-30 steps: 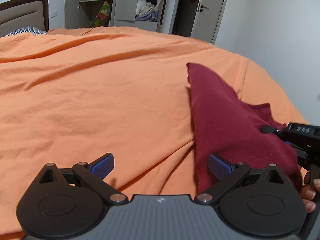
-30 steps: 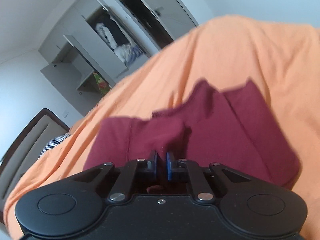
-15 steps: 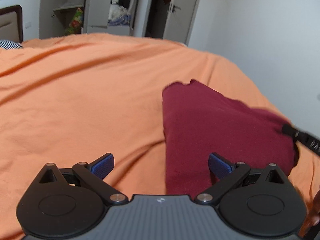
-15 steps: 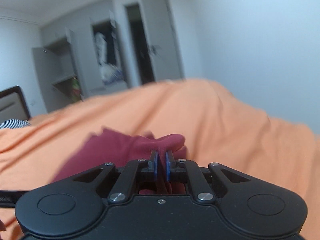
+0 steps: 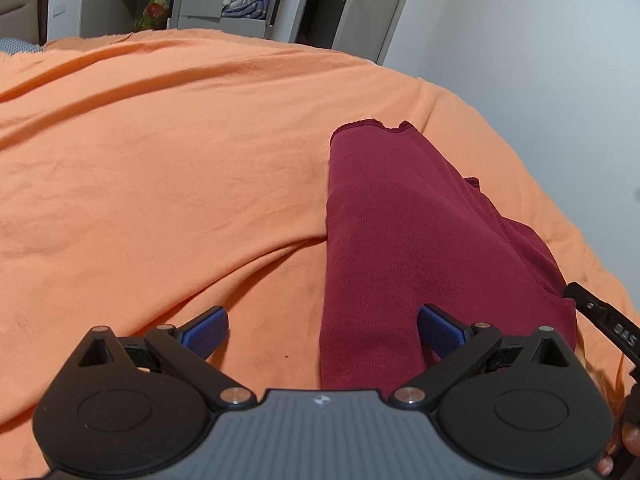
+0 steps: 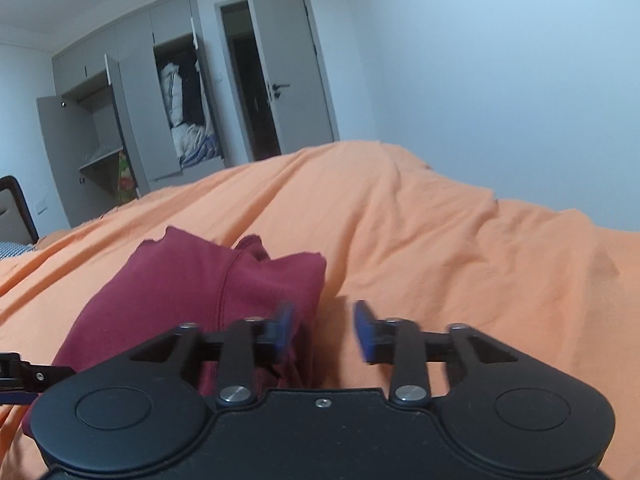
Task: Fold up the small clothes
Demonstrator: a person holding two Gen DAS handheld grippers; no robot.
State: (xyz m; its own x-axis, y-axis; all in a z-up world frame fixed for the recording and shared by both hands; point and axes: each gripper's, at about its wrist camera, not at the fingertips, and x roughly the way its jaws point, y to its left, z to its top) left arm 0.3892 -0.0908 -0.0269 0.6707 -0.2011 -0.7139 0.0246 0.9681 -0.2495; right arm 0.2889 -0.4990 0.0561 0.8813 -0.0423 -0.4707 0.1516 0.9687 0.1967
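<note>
A dark red garment [image 5: 408, 236] lies folded into a long strip on the orange bedsheet [image 5: 160, 160]. My left gripper [image 5: 322, 330] is open just above the near end of the strip, its right fingertip over the cloth. In the right wrist view the same garment [image 6: 192, 280] lies left of centre. My right gripper [image 6: 324, 328] is open beside it, with the left fingertip against the cloth's right edge and nothing between the fingers. The right gripper's body [image 5: 604, 324] shows at the left view's right edge.
The orange bedsheet [image 6: 440, 260] covers the whole bed, with wrinkles across it. A headboard [image 5: 24, 4] stands far left. An open wardrobe [image 6: 184, 112] with clothes and a door [image 6: 288, 76] stand at the back. A white wall [image 5: 540, 60] runs along the right.
My right gripper has opened and let go of the red garment. The garment has dropped from a lifted fold into a flat strip. My left gripper stayed open.
</note>
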